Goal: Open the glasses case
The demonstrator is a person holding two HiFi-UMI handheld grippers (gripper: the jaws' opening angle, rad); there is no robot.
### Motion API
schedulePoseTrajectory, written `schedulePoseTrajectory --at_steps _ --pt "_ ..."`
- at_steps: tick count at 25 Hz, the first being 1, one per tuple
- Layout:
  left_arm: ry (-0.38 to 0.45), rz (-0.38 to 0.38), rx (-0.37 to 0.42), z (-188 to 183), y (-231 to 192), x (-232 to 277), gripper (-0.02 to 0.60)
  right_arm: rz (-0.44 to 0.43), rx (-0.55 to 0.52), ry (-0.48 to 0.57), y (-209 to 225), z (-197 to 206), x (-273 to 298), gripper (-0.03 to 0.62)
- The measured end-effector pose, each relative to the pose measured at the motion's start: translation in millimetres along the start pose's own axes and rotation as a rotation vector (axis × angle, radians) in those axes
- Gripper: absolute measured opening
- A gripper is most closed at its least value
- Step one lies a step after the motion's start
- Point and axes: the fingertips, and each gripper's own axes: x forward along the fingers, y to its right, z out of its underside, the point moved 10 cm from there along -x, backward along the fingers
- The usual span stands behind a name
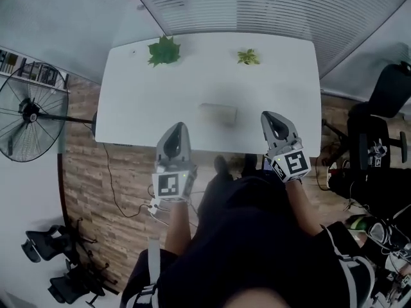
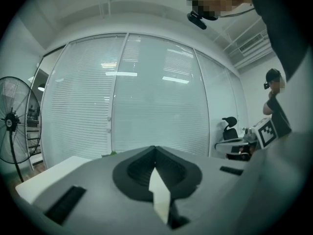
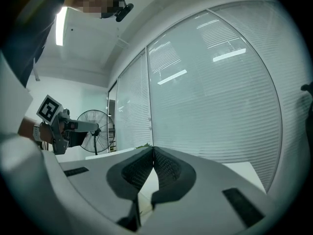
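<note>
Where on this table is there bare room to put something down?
The table's left half, from the big plant to the near edge, is bare. So is the right side, between the small plant and the right gripper, and the strip between the plants. Tightest: near middle, where the case lies between the left gripper and the right one.

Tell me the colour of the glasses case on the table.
Grey: the glasses case shows best in the head view.

table (image 1: 141, 101): smooth matt | floor (image 1: 83, 172): wood planks | glasses case (image 1: 219, 113): possibly matt
</note>
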Motion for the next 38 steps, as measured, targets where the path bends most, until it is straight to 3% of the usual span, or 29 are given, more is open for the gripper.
schedulePoseTrajectory --at_steps 5,9,10,12,14,21,23,25,29,33,38 --pt "0.029 0.025 0.005 0 -22 11 0.0 0.03 -0.011 -0.03 -8 10 13 0.015" --pt "0.031 0.016 -0.013 2 -33 12 0.0 -0.011 -0.066 -0.088 -12 21 28 0.017" --pt "0.027 0.011 -0.02 3 -34 10 0.0 -0.027 -0.081 -0.108 -14 25 31 0.029" --pt "0.016 0.006 -0.024 7 -37 7 0.0 -0.05 -0.108 -0.149 -18 33 37 0.156" --pt "0.019 0.011 -0.006 9 -41 6 0.0 -0.054 -0.14 -0.174 -21 38 42 0.196" --pt "0.023 0.009 -0.013 7 -46 8 0.0 -0.049 -0.17 -0.186 -24 43 51 0.212" --pt "0.024 0.01 -0.018 7 -46 8 0.0 -0.064 -0.28 -0.253 -27 53 56 0.212" --pt "0.022 0.01 -0.02 8 -46 8 0.0 -0.107 -0.482 -0.333 -36 66 62 0.211" --pt "0.02 0.002 -0.023 11 -49 6 0.0 -0.276 -0.874 -0.465 -61 104 77 0.21" --pt "0.02 -0.006 -0.011 15 -53 3 0.0 -0.399 -1.057 -0.547 -69 153 90 0.203" --pt "0.017 -0.034 -0.017 15 -62 -6 0.0 -0.476 -1.197 -0.575 -75 172 98 0.175"
